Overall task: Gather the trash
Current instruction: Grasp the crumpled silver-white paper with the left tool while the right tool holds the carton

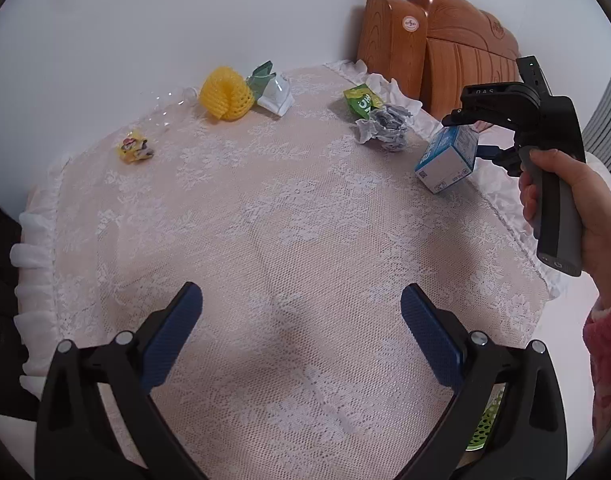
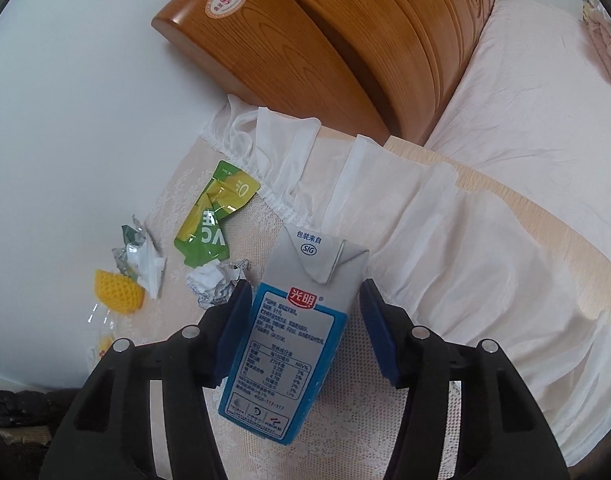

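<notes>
A blue and white milk carton (image 2: 289, 336) lies tilted on the lace-covered table (image 1: 285, 220), between the blue pads of my right gripper (image 2: 307, 312). The left pad touches the carton and a small gap shows at the right pad, so the jaws stand open around it. The carton (image 1: 447, 160) and my right gripper (image 1: 481, 136) also show at the table's right edge in the left wrist view. My left gripper (image 1: 301, 316) is open and empty above the near part of the table. A crumpled paper ball (image 1: 383, 126), a green wrapper (image 1: 361, 100), yellow foam netting (image 1: 225, 94) and a small yellow wrapper (image 1: 133, 150) lie at the far side.
A green and white crumpled packet (image 1: 271, 88) and a clear plastic bottle (image 1: 169, 108) lie by the wall. A wooden headboard (image 2: 305, 52) and a pink bed (image 2: 525, 92) stand beyond the table's right edge. A green mesh basket (image 1: 485, 424) shows below the near right edge.
</notes>
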Tool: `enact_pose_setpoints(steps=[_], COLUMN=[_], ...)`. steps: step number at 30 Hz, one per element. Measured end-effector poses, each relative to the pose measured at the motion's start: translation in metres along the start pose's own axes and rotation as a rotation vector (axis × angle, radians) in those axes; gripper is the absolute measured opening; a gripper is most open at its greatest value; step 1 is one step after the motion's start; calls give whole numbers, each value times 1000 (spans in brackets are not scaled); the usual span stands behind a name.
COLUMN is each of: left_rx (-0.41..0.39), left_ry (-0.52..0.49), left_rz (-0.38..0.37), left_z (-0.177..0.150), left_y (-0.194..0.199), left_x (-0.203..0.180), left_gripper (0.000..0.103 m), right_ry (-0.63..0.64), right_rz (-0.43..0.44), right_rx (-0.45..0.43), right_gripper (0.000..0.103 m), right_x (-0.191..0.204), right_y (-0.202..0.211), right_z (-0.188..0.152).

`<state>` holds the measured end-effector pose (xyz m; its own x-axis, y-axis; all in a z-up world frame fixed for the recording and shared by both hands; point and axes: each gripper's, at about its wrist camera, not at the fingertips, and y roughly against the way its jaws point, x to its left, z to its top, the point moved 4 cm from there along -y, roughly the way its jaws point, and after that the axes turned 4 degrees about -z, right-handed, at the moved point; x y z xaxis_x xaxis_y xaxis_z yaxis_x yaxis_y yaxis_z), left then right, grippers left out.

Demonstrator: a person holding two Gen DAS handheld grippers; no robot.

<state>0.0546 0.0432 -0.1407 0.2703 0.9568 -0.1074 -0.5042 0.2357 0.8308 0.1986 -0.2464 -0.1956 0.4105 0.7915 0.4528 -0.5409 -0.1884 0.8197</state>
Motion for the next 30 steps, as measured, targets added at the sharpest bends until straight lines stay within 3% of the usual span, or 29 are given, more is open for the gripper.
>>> enact_pose_setpoints(steps=[6,13,17,19,22,25,30], left_rx=[-52,-13,62,79,94,122,100], left_ry=[-62,-36,-22,-20,-26,2,7], left_rz=[-25,-131,-152,-121,-73,-71,-72], left_z=[48,127,147,154,156,153,147], left_y=[-21,-99,-152,-172,-190,-200,-182], left_x=[-18,-55,-84,-91,-95,-91,-90], left_gripper=[95,95,84,82,70,52,43], right_ry=[27,164,202,206,201,197,221], right_rz=[106,81,60,57,64,71,86], right_rx=[3,-59,-70,-66,-64,-65,-53], right_gripper=[53,52,52,52,52,52,52], right_x=[-10,-16,-27,-34,-43,-49,-49], right_y=[26,78,95,101,106,108,104], right_z=[-6,-29,-44,-51,-56,-59,-63])
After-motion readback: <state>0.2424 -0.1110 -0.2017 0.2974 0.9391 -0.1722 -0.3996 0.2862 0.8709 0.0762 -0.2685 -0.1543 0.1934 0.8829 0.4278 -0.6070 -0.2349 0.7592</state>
